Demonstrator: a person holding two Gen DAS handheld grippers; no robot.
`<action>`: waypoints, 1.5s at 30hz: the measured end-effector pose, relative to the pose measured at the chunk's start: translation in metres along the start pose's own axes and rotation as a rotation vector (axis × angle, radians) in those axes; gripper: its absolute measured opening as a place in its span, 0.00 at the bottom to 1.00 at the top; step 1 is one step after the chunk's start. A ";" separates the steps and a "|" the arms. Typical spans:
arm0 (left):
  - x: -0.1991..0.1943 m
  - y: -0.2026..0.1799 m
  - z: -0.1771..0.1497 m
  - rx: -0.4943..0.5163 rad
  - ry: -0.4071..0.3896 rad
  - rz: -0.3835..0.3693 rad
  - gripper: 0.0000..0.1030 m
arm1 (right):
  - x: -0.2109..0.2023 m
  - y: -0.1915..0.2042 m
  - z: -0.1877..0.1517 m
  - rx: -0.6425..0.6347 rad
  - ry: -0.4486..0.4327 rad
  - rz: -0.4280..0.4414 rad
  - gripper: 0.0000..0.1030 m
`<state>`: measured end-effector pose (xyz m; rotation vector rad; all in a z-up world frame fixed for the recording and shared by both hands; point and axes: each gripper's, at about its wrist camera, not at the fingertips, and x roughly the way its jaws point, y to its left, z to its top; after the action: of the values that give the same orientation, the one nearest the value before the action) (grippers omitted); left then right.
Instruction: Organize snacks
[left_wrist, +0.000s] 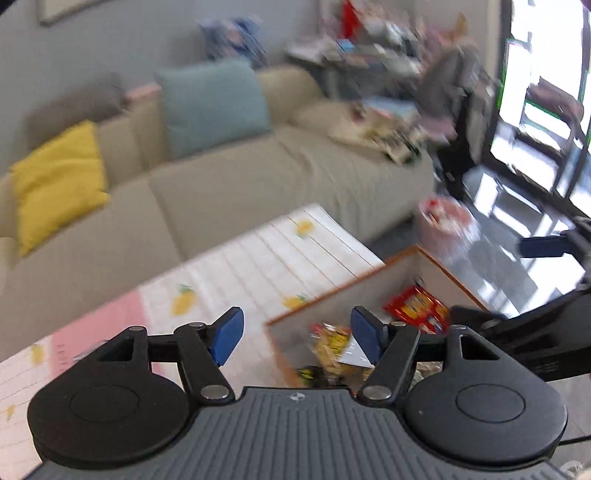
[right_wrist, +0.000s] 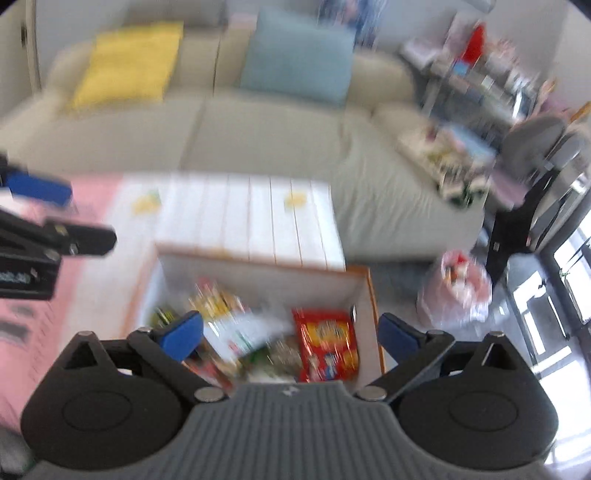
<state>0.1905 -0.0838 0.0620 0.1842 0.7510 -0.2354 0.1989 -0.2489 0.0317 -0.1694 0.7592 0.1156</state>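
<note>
Both views motion-blurred. Left to right: pink-and-white lemon-print table cover (left_wrist: 236, 266), then the orange-rimmed white box (left_wrist: 369, 275) standing on it at the right end, snack packets lying loose inside. Left gripper (left_wrist: 297, 332) hangs above the box's near-left corner, blue pads spread wide, nothing between them. Right gripper (right_wrist: 291, 334) sits directly over the box interior, likewise wide open and empty; below it a yellow packet (right_wrist: 216, 301) toward the left and a red packet (right_wrist: 327, 345) against the right wall. Beyond the table's right end, a pink plastic bag (left_wrist: 445, 225) on the floor, contents unclear. Sofa (left_wrist: 258, 177) behind. Risks, as judged: with packets overlapping and crinkly, a descending pinch could catch two at once or slip off glossy film; the red packet lies so close to the wall that one finger could strike the rim and shove the box along the cover. Writing: red packet shows yellow lettering, unreadable through blur; no brand legible anywhere.
</note>
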 end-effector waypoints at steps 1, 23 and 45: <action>-0.015 0.003 -0.004 -0.002 -0.029 0.017 0.76 | -0.020 0.004 -0.002 0.022 -0.051 0.009 0.97; -0.145 0.026 -0.146 -0.153 -0.201 0.231 0.85 | -0.177 0.105 -0.135 0.130 -0.335 0.009 0.97; -0.129 0.032 -0.211 -0.286 0.020 0.202 0.85 | -0.146 0.154 -0.183 0.181 -0.160 0.004 0.97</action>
<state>-0.0288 0.0182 0.0026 -0.0096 0.7711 0.0670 -0.0551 -0.1403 -0.0146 0.0133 0.6068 0.0633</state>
